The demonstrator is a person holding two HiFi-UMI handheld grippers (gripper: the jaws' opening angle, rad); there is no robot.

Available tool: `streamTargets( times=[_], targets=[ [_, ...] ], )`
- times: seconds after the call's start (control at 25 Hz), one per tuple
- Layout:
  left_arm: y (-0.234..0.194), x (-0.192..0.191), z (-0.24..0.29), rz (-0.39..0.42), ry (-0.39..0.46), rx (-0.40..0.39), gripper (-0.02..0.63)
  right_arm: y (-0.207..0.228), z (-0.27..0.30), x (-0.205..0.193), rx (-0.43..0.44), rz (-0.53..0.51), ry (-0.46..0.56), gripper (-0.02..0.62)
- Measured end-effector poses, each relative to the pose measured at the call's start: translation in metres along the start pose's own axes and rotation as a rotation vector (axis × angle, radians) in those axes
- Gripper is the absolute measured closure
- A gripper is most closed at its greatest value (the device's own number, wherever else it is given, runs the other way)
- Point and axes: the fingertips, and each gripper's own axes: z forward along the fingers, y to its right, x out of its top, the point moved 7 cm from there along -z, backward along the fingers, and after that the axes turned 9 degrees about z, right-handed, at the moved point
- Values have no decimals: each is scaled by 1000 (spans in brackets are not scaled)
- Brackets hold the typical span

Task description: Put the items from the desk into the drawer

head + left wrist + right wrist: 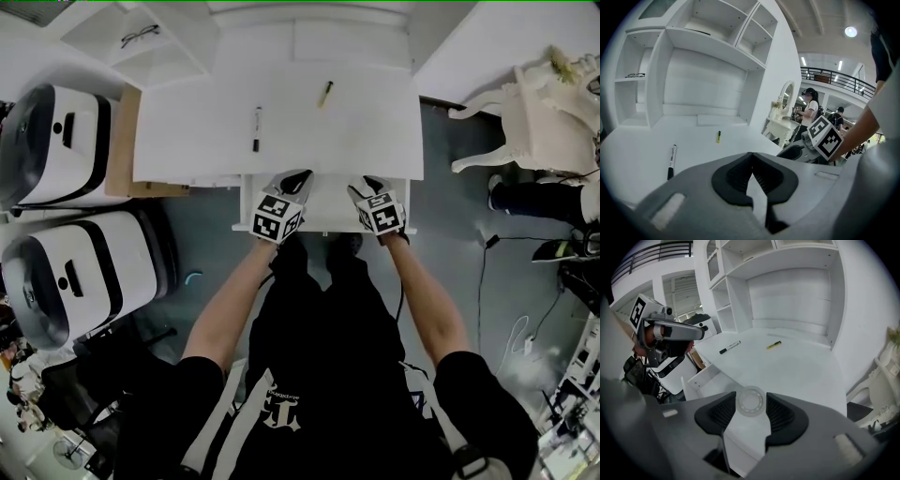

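In the head view we see the white desk (pixel 187 141) with a black marker (pixel 256 128) lying left of the middle and a yellow pen (pixel 325 94) further back; both are well apart from the two grippers. The left gripper (pixel 298 175) and the right gripper (pixel 368 183) are side by side at the near edge of the desk, over the drawer (pixel 323 199), which stands a little out. A pair of glasses (pixel 139 36) lies on a shelf (pixel 164 56) at the back left. In the left gripper view the two black pads (pixel 736 176) meet at their tips and nothing is between them; the marker lies on the desk beyond, to the left of the jaws, and the yellow pen is further away, nearly straight ahead. In the right gripper view the pads (pixel 719 413) are clenched on a round pale knob (pixel 750 401), which sits exactly between them and touches both. The marker and the pen lie far beyond on the desk top, and the pulled-out drawer shows at the left.
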Motion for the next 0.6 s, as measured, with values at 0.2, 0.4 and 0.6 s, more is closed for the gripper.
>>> streamTargets(
  times=[0.2,0.4,0.6],
  targets=[
    [-2,-17,2,-18,-23,-5,609,1,15,-18,4,7,-49,390],
    [-6,-34,4,-43,-43,-6,609,1,31,-32,10,26,-83,390],
    [-14,-50,4,-60,-64,1,609,2,48,-42,16,36,-112,390]
  ],
)
